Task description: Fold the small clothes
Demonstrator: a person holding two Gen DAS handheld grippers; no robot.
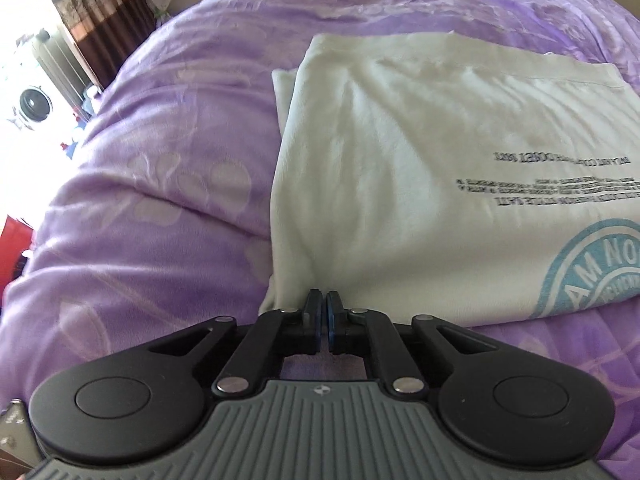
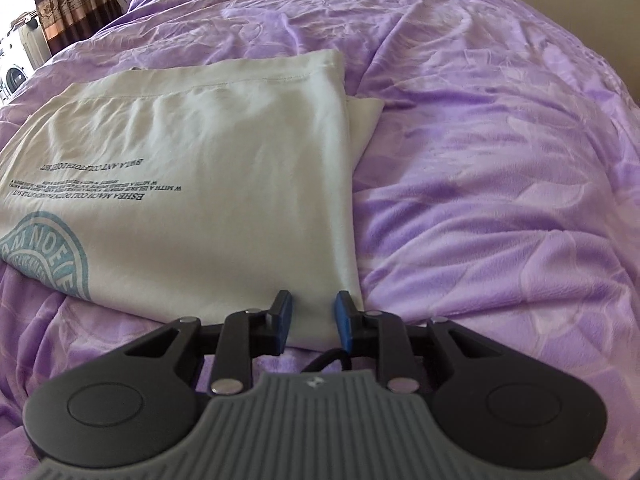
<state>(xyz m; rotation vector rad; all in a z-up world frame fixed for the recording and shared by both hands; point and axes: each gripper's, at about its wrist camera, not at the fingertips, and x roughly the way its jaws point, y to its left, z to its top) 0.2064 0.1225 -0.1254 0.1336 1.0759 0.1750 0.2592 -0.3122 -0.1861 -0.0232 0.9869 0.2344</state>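
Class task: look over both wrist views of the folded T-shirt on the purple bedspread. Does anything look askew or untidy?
Slightly. The white T-shirt is folded fairly flat, but an under layer sticks out past its side edges, so the edges don't line up.

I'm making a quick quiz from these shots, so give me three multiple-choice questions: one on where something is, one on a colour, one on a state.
1. Where does the white T-shirt lie?
A. On the purple bedspread
B. On a wooden floor
C. Over a chair

2. What colour is the round printed stamp on the shirt?
A. Red
B. Teal blue
C. Yellow

3. How is the left gripper?
A. Wide open above the shirt
B. Fingers closed at the shirt's near corner
C. Holding a sock

Answers: 1 A, purple bedding surrounds the shirt. 2 B, the stamp shows teal on white. 3 B, its fingers almost meet at the near edge.
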